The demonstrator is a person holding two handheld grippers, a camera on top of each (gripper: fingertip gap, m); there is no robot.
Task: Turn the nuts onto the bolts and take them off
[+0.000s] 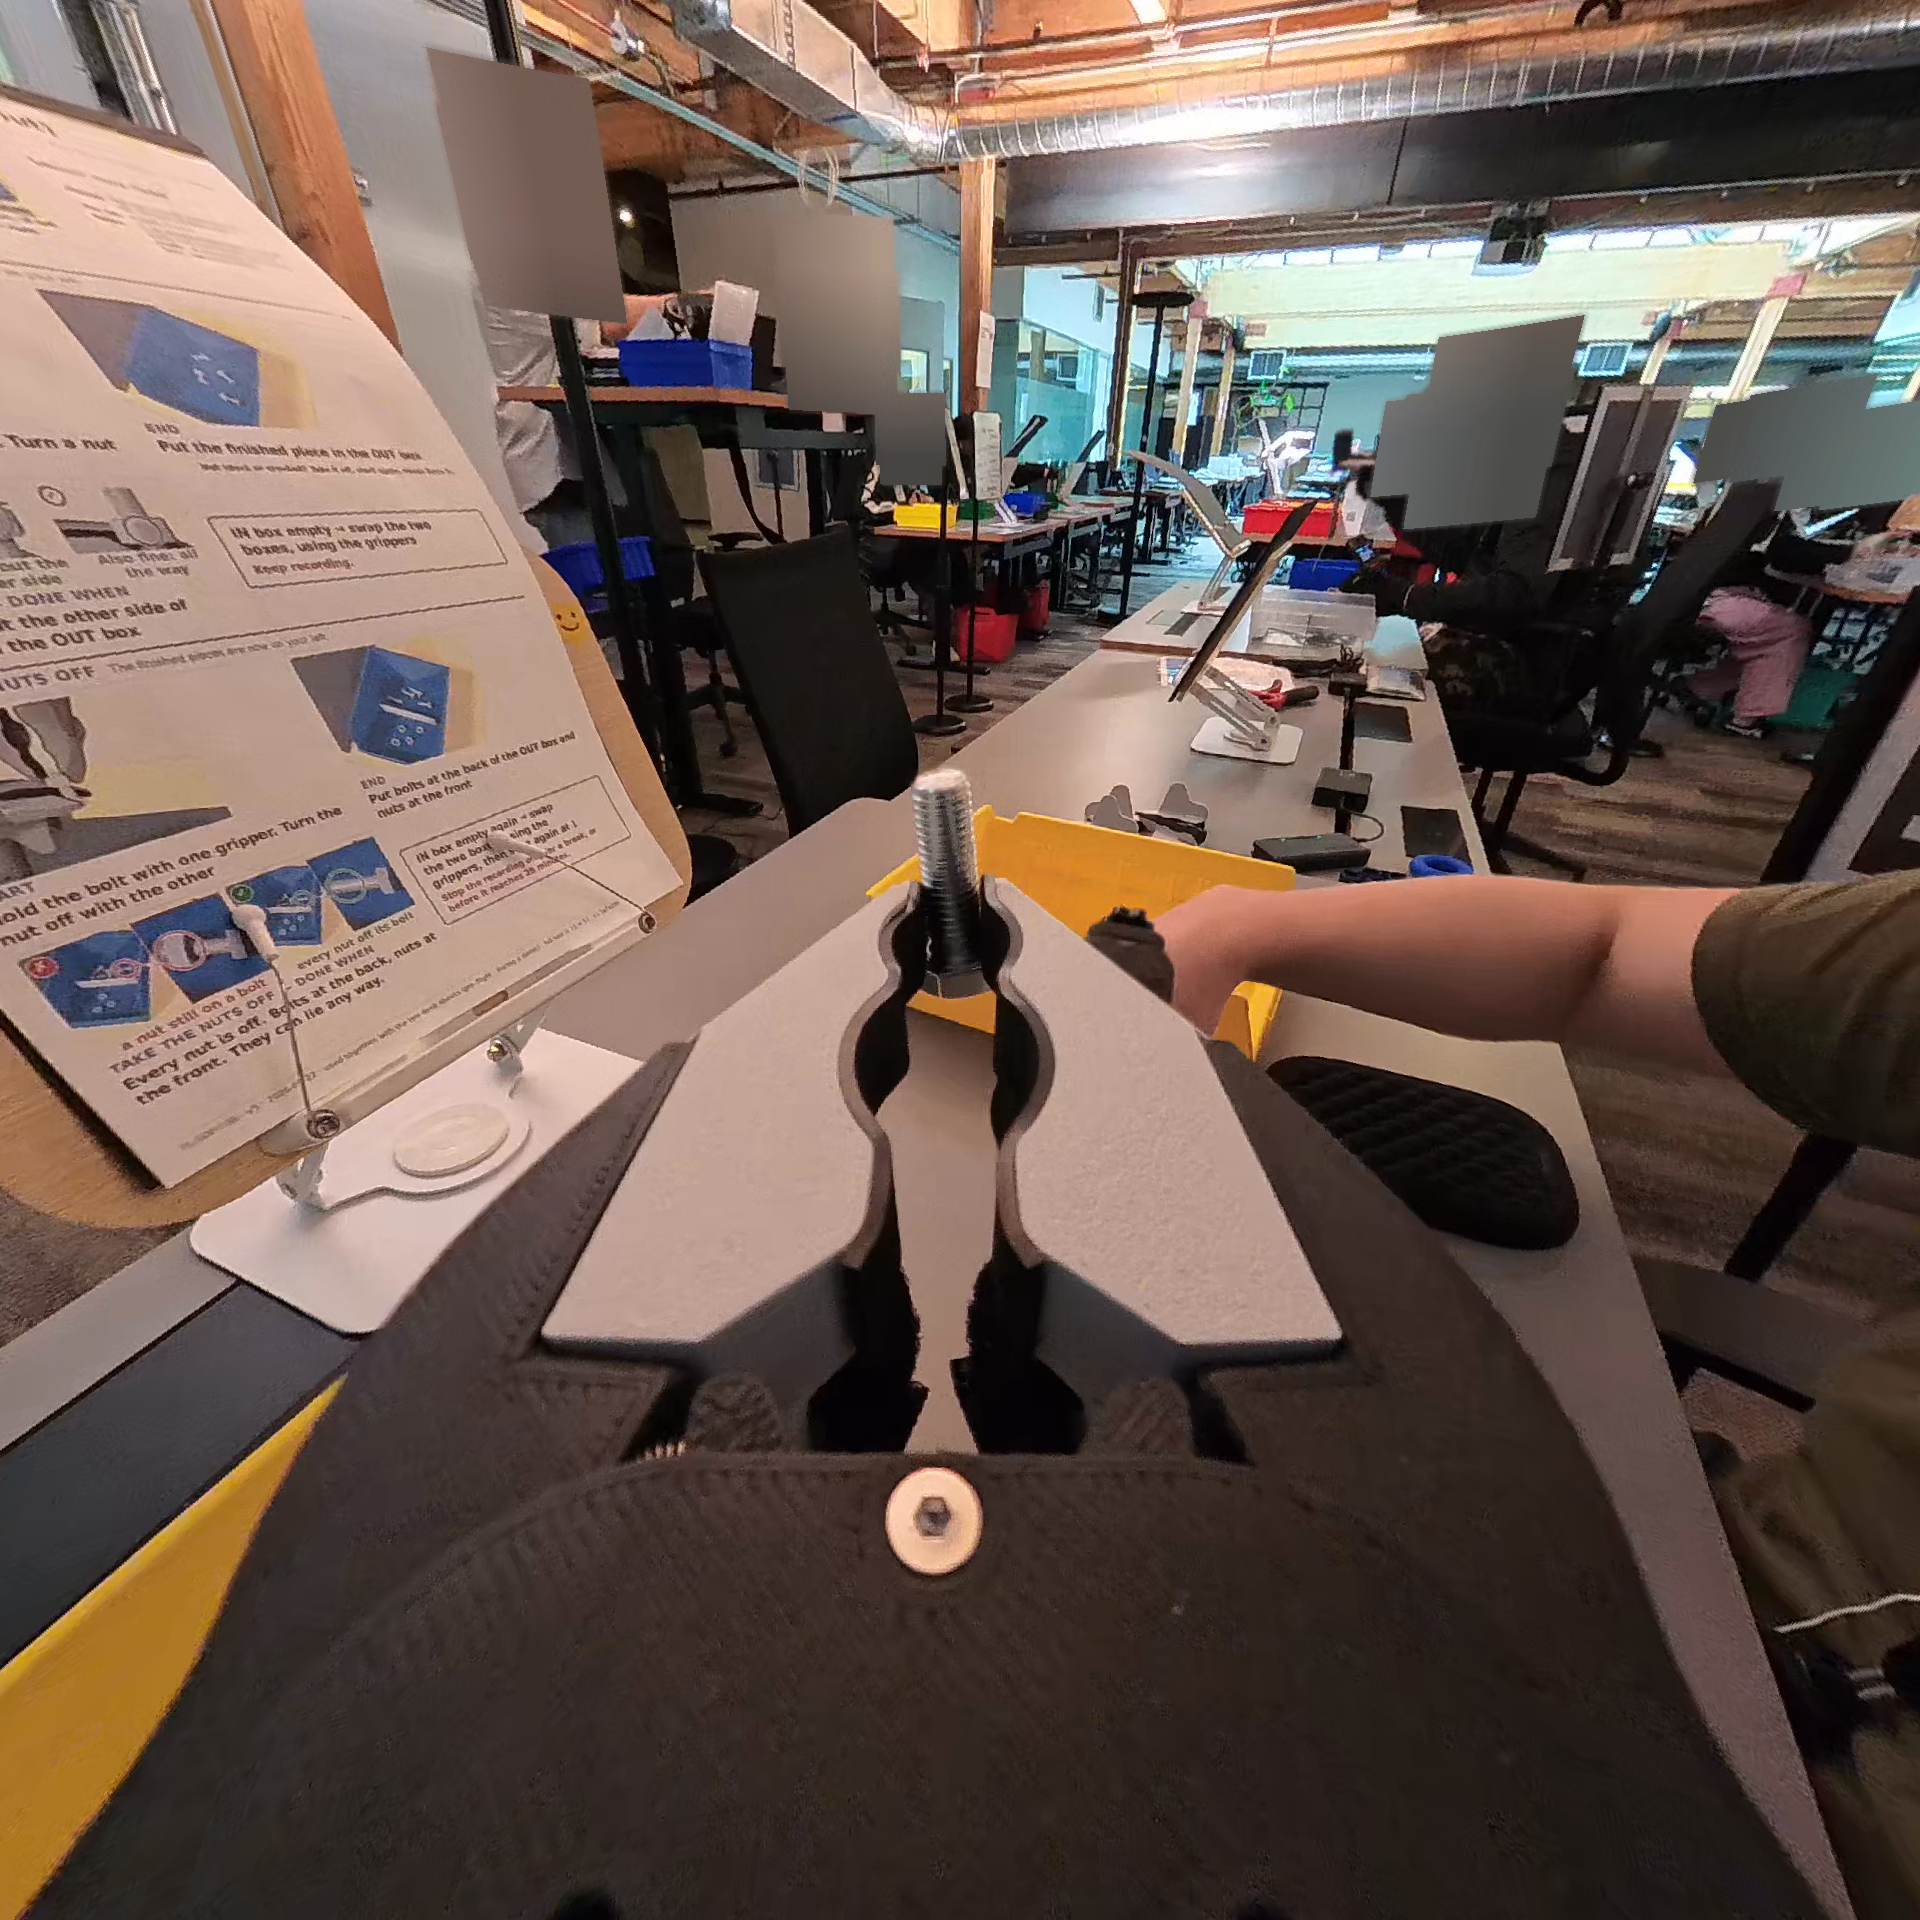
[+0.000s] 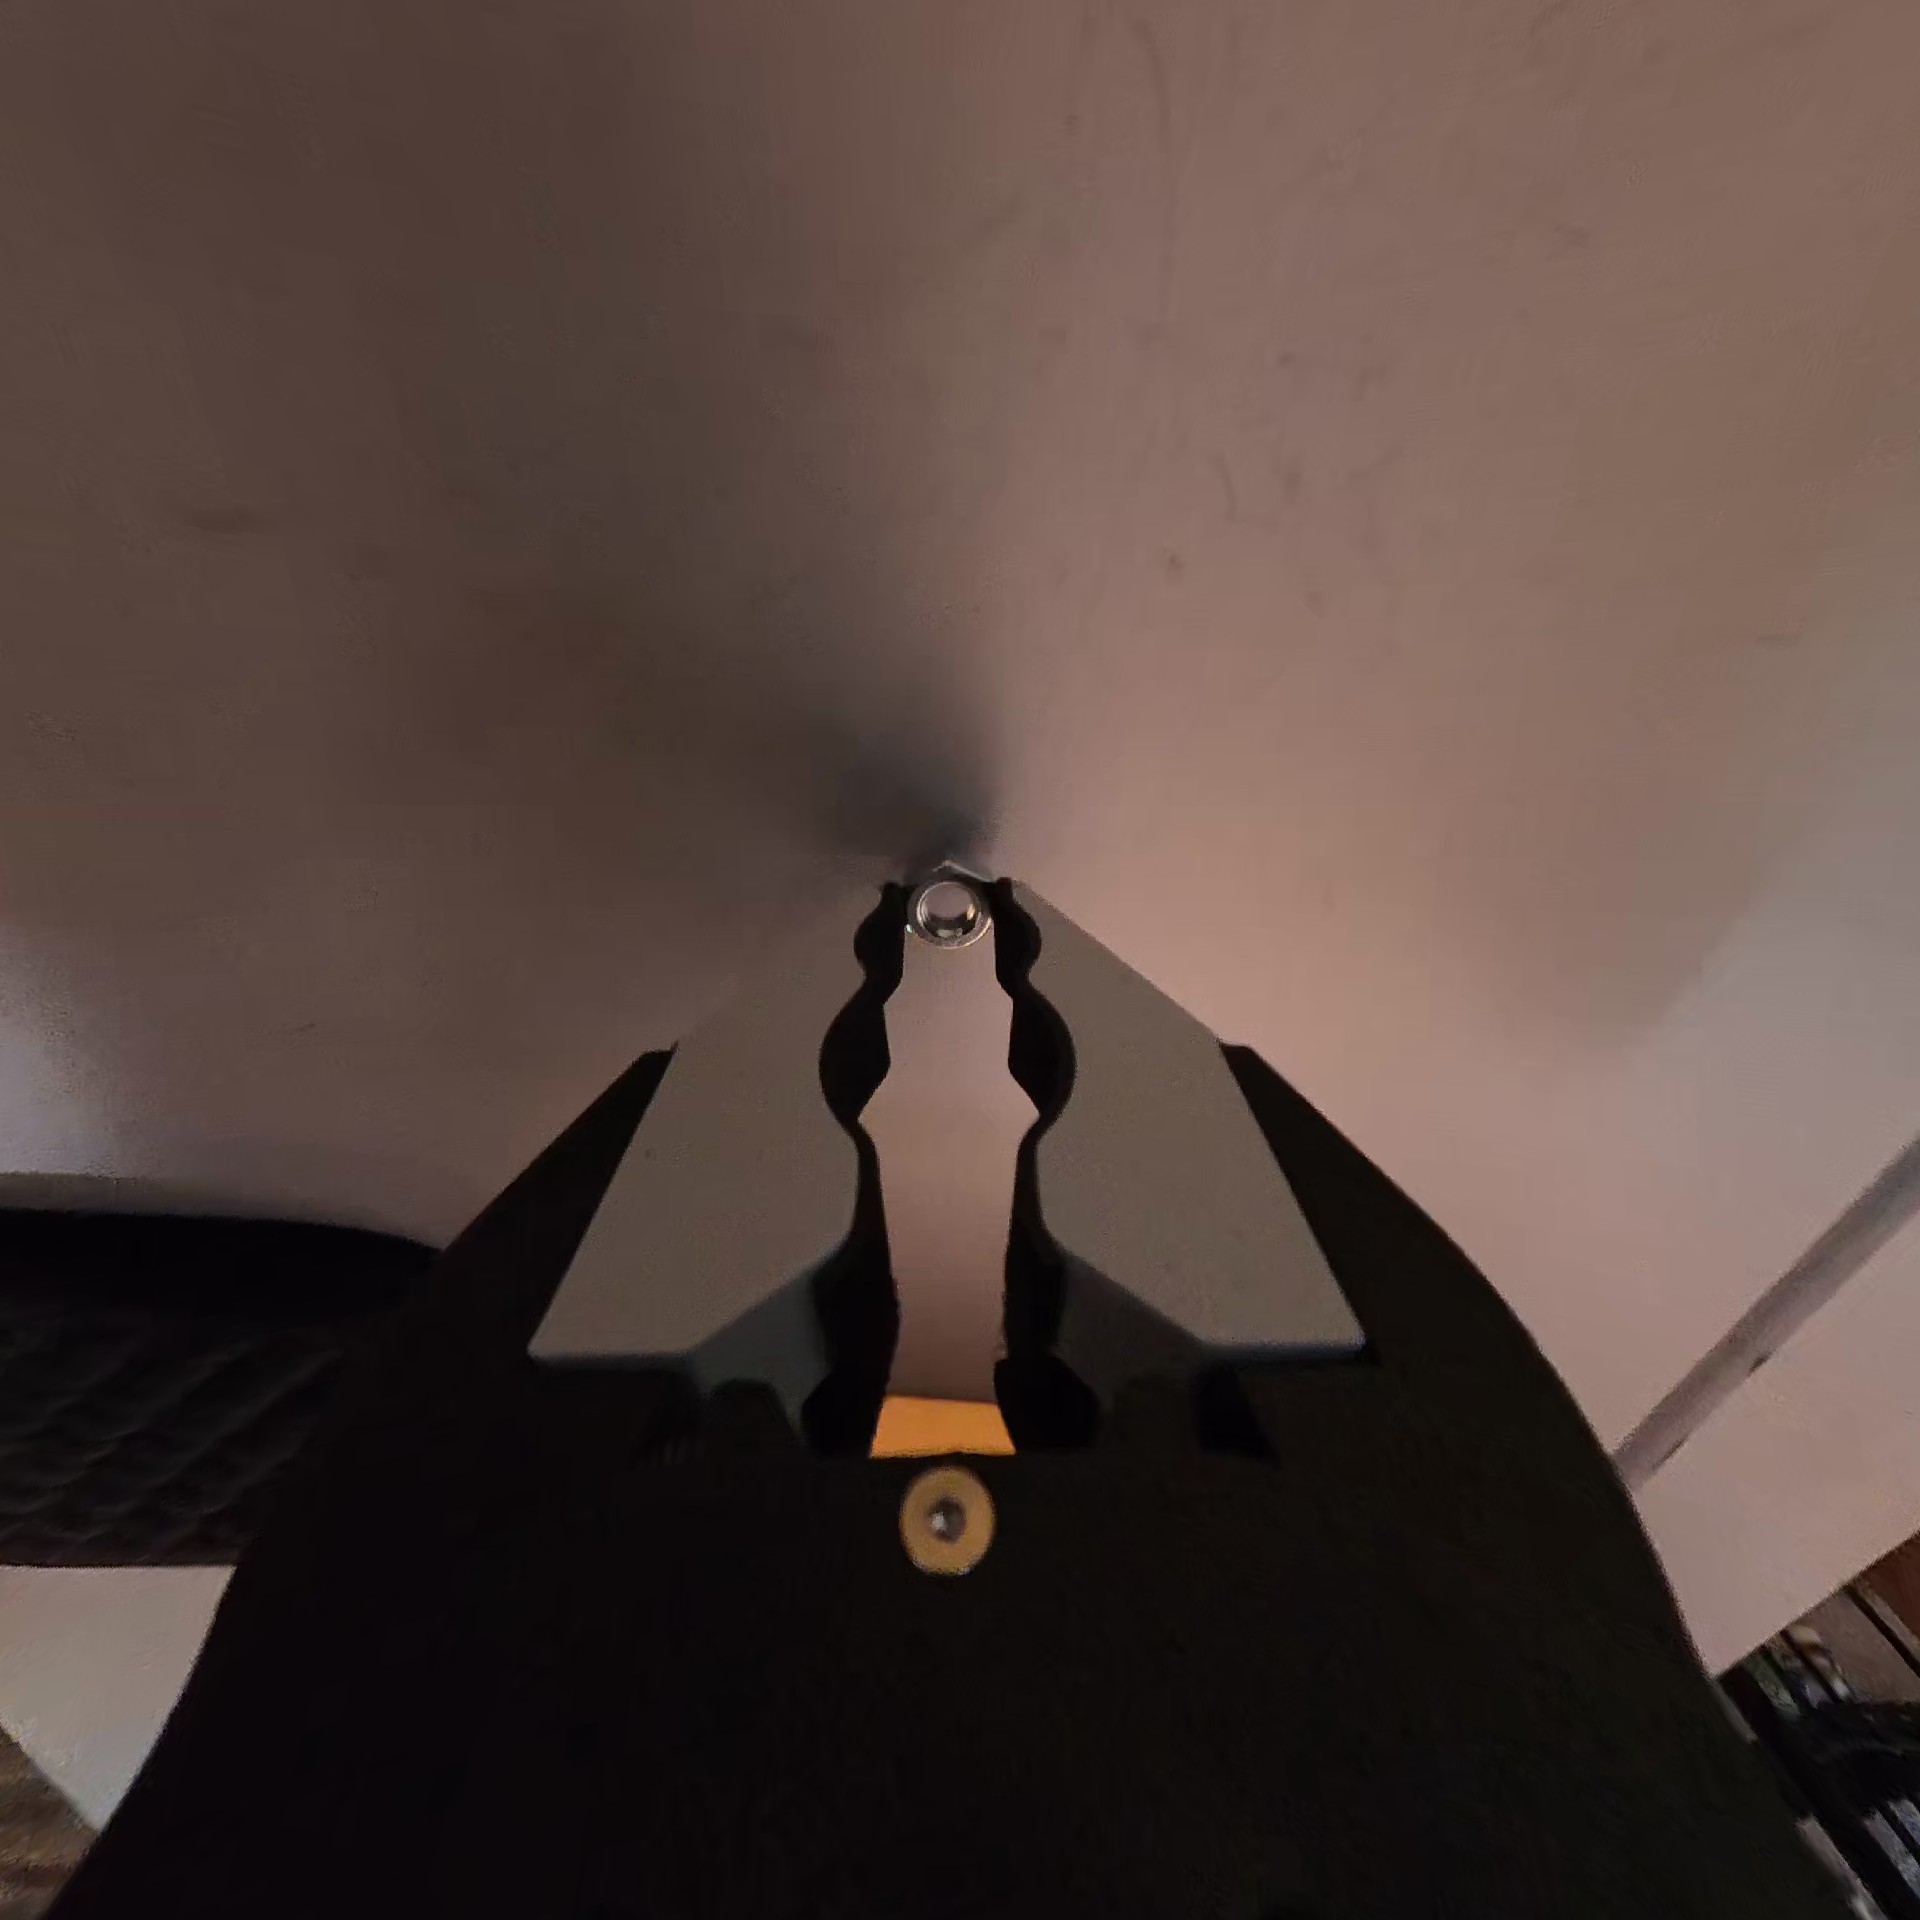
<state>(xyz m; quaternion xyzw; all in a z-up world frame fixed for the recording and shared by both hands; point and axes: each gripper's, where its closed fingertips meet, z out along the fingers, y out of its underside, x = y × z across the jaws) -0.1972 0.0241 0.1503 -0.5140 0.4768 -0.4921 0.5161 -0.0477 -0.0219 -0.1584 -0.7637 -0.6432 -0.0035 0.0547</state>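
Left hand-held gripper (image 1: 943, 914) is clamped on a bolt (image 1: 943, 862), threaded end sticking up over the yellow bin (image 1: 1122, 873). Right hand-held gripper (image 2: 945, 909) pinches a small nut (image 2: 945, 920) at its tips, pressed right down against the worktop (image 2: 1351, 520).

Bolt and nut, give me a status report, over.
Left tool shut on bolt, threads up, no nut on it. Right tool pinching nut at its tips, low over the table. Yellow bin behind the bolt, nothing blocking.

Left gripper (image 1: 948, 914) clamped; right gripper (image 2: 945, 914) fingers (image 2: 1101, 1091) pinched.
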